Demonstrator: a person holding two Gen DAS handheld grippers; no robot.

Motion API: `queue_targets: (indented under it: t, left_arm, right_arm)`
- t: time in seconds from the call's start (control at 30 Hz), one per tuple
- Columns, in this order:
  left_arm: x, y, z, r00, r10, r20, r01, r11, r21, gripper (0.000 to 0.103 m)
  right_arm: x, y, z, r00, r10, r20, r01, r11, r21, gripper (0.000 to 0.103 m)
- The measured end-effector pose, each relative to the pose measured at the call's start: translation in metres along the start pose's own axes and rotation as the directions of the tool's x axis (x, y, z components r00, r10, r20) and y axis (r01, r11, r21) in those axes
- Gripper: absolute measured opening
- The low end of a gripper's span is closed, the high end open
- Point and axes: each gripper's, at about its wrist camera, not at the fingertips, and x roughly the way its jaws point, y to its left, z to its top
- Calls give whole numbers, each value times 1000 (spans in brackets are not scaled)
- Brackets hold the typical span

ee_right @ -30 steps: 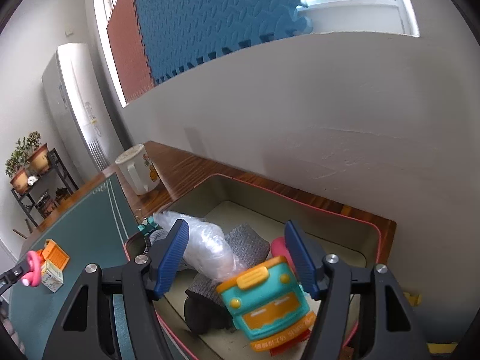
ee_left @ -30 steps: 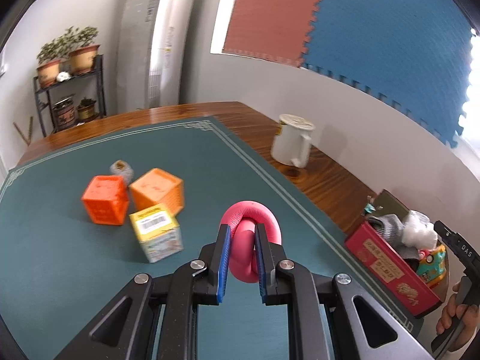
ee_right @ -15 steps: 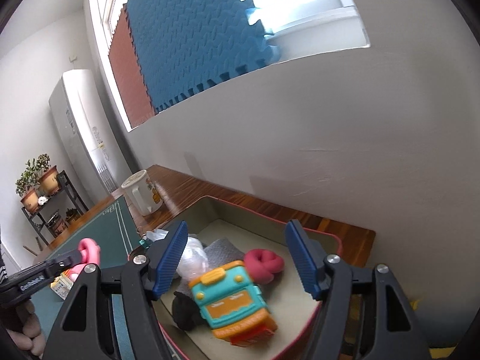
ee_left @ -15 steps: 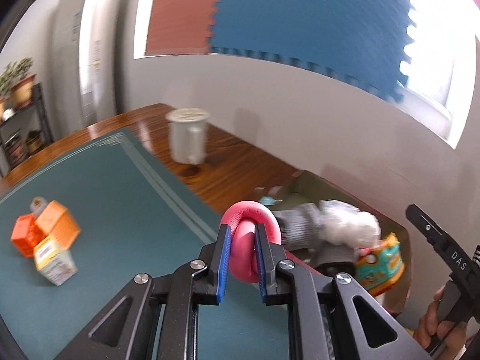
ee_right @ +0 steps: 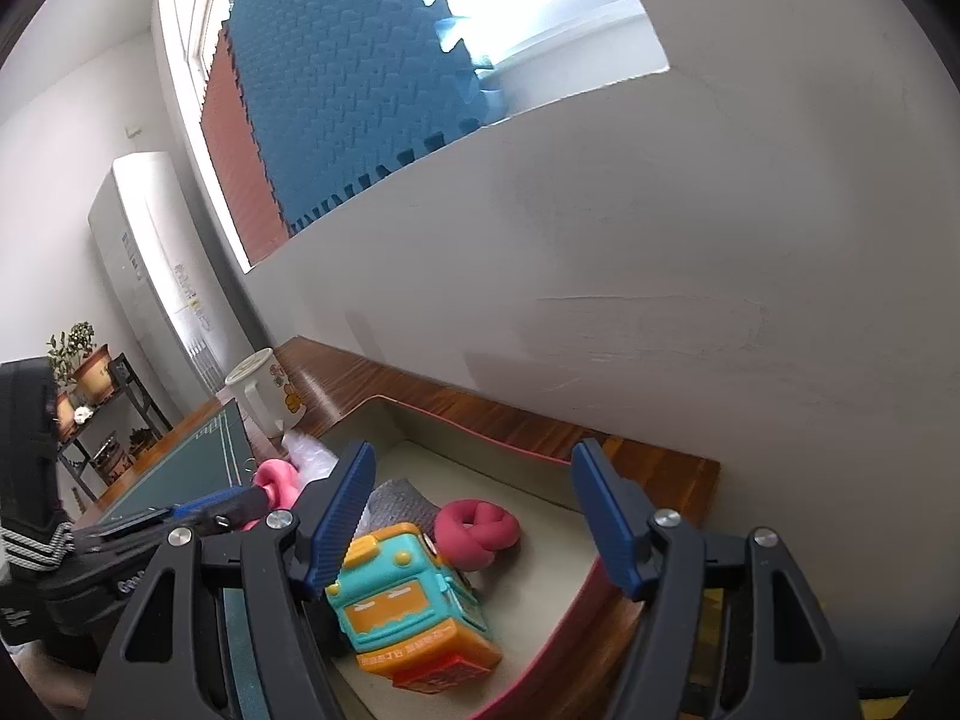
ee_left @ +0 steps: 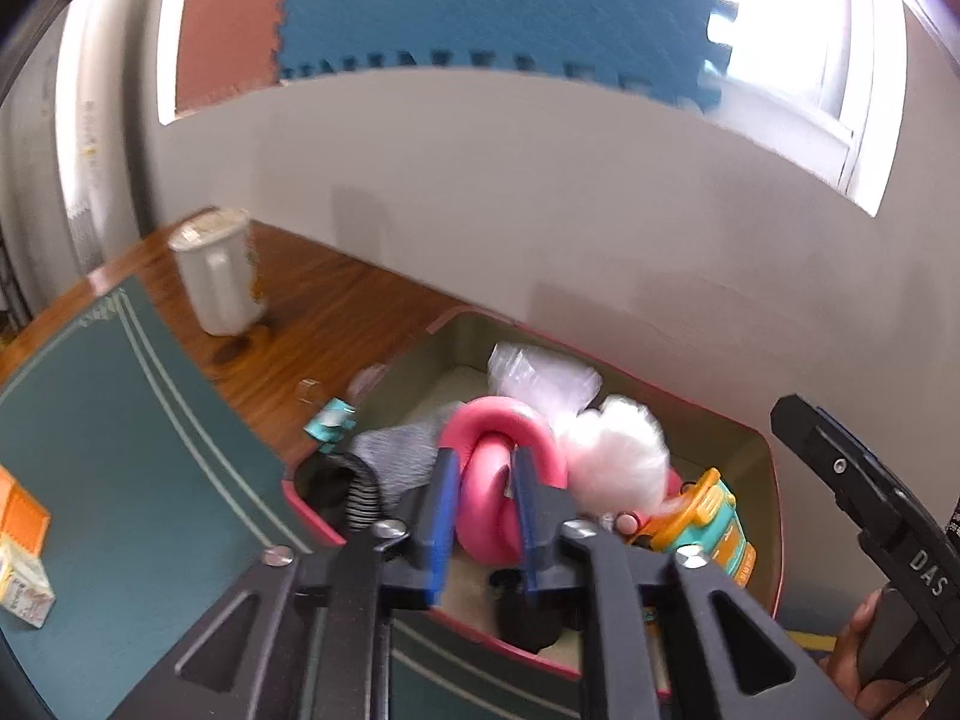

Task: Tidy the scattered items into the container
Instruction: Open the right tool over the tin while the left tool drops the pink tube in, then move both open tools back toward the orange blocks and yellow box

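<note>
Left gripper (ee_left: 480, 516), clamped on pink knot (ee_left: 501, 468), has swung from the mat to over the container (ee_left: 774, 516) w/ truck (ee_right: 408, 600) inside. Right gripper (ee_right: 474, 516) hangs wide open, empty; drop looks next, blocks (ee_left: 21, 519) still left on mat

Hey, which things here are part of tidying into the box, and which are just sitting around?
Job: pink knot held in the left gripper; box; orange cube and carton on the mat; toy truck, second knot, plastic bag in the box.

Just there: mug, plant shelf, open right gripper.
</note>
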Motion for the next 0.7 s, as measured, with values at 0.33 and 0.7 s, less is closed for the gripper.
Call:
queue_targets:
  t: [0.33, 0.7]
  left_arm:
    - [-10, 11, 0, 999, -19, 43, 20, 999, -40, 78]
    - [-41, 49, -13, 996, 58, 70, -51, 993, -102, 78]
  right_arm:
    - [-4, 7, 2, 1000, 12, 13, -12, 1000, -3, 72]
    - [-10, 47, -3, 998, 61, 4, -61, 997, -54, 73]
